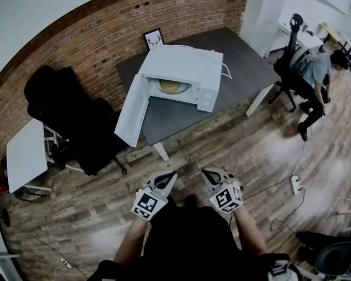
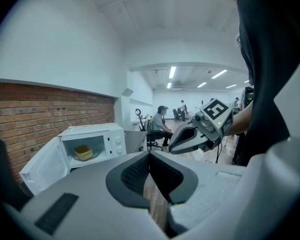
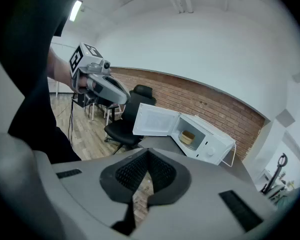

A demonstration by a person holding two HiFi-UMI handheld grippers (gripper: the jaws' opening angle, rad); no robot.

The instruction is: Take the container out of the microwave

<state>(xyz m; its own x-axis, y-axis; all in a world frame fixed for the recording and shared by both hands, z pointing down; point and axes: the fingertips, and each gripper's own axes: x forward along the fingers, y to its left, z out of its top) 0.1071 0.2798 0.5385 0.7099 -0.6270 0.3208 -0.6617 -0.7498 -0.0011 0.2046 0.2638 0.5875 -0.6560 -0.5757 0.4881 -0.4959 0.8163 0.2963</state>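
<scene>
Jaws of the left gripper (image 2: 149,155) are clenched, pads meeting at the tips with nothing between them. Jaws of the right gripper (image 3: 148,153) are likewise clenched and empty. Both grippers are held close to the body, side by side and well apart from the work.

The container (image 1: 171,86), a shallow yellow dish, sits inside the microwave (image 1: 184,63) at 12 o'clock from the grippers. The door (image 1: 131,110) is swung fully open toward 7 o'clock of the oven. The microwave stands on the dark bench (image 1: 245,69).

Step in hand, as judged: approach. Recommended procedure:
1. Release the jaws of one gripper before entering the cavity.
2. Enter to the right of the door.
3. Close on the container's rim or wall and keep it level.
4. Withdraw straight out without striking the cavity frame.
</scene>
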